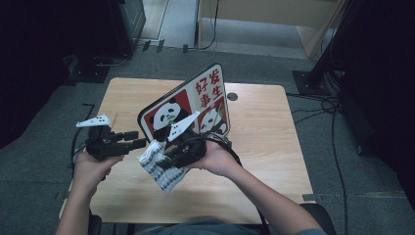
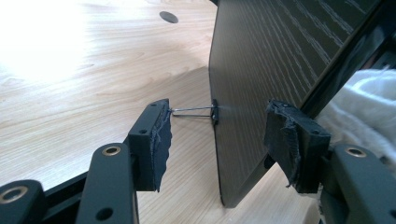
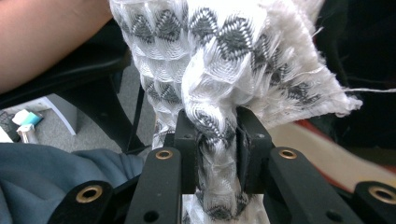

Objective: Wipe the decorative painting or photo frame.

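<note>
Between right gripper (image 3: pixel 218 154) pads, woven cloth (image 3: pixel 219 70)

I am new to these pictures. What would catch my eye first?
A red panda board stands tilted at the table's middle. In front of it, the right tongs are shut on a white patterned cloth. The left tongs stand open around the board's edge.

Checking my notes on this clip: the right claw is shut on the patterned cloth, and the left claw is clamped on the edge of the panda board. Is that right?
Not quite. The right claw is indeed shut on the patterned cloth, but the left claw is not clamped: the left gripper view shows its pads standing apart on either side of the panda board, clear of its edge.
</note>
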`<state>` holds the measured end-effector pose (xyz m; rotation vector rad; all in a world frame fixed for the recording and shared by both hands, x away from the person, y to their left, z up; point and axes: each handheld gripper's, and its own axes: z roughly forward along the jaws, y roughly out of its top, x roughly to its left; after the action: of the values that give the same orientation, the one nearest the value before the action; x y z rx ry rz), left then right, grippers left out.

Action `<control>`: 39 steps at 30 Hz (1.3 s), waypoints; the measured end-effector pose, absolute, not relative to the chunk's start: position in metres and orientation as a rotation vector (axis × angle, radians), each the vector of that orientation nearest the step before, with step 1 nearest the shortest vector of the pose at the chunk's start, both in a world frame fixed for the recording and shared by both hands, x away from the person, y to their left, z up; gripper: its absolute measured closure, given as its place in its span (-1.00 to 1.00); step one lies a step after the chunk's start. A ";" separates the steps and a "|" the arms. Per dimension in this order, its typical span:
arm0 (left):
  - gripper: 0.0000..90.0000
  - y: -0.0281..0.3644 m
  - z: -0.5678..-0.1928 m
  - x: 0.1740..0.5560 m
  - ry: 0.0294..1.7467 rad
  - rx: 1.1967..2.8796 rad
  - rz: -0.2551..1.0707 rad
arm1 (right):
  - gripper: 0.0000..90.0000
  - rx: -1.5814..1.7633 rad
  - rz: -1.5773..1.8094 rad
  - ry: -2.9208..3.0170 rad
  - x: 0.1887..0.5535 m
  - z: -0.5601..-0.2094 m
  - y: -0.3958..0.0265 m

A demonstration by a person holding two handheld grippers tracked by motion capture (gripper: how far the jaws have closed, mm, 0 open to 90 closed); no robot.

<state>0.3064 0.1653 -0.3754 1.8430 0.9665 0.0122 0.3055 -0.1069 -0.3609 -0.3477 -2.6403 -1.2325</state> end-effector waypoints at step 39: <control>-0.10 0.201 -0.370 0.284 1.052 1.774 0.087 | 0.64 -0.259 -1.359 -2.619 0.334 -0.277 -0.058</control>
<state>0.2843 0.2013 -0.3697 1.7741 1.0521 0.0868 0.3338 -0.0580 -0.2770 -0.2589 -2.6194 -1.3589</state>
